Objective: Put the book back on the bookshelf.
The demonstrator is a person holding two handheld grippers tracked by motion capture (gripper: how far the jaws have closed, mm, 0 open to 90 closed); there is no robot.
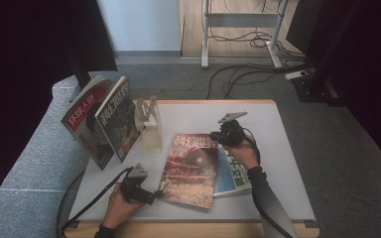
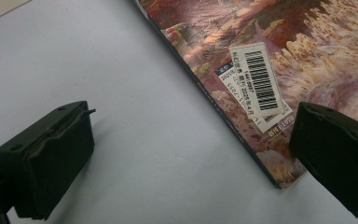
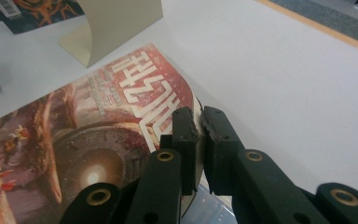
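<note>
A red magazine [image 1: 191, 168] lies flat in the middle of the white table [image 1: 268, 124]. My right gripper [image 1: 218, 137] is at its far right corner. In the right gripper view the jaws [image 3: 199, 116] are shut on the edge of the red magazine [image 3: 74, 140], with that corner a little raised. My left gripper [image 1: 162, 187] rests by the magazine's near left corner. In the left gripper view its jaws [image 2: 191, 126] stand open, with bare table and the barcode corner of the red magazine [image 2: 270, 42] between them, touching neither.
A blue and green magazine [image 1: 234, 172] lies partly under the red one. A cream bookend [image 1: 149, 126] stands to the left, with two upright magazines [image 1: 104, 119] leaning beyond it at the table's left edge. Cables trail from both grippers.
</note>
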